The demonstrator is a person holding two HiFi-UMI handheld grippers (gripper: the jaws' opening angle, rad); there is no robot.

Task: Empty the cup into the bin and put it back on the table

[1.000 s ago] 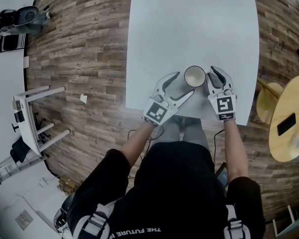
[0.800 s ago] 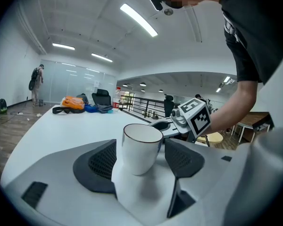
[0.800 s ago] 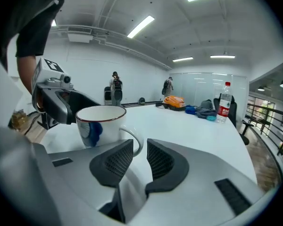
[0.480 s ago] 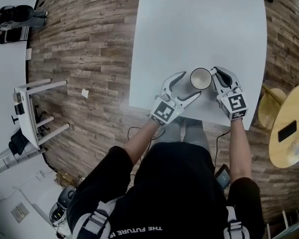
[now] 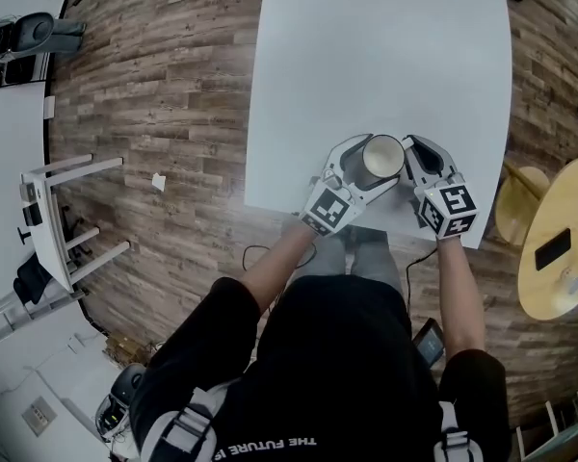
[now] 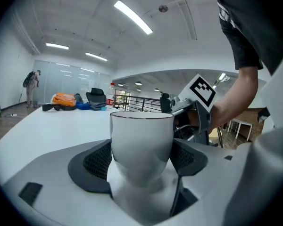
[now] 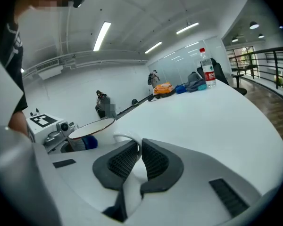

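Observation:
A white cup (image 5: 380,159) with a dark rim stands near the front edge of the white table (image 5: 385,56). My left gripper (image 5: 371,164) reaches in from the lower left. Its jaws are opening, and the cup (image 6: 141,140) sits between them with the dark pads (image 6: 96,161) close against its sides. My right gripper (image 5: 411,158) comes from the right, shut on the cup's handle (image 7: 127,138). In the right gripper view the cup's rim (image 7: 92,125) lies just beyond the pinching pads (image 7: 153,159).
Wood floor surrounds the table. A round wooden side table (image 5: 559,248) with a phone and a stool (image 5: 515,200) stand at the right. A white frame (image 5: 58,210) stands at the left. A bottle (image 7: 207,72) and bags (image 6: 66,99) sit at the table's far end.
My left gripper has slid forward from beside the cup until its jaws flank it. The right gripper has closed in on the handle side and stayed there.

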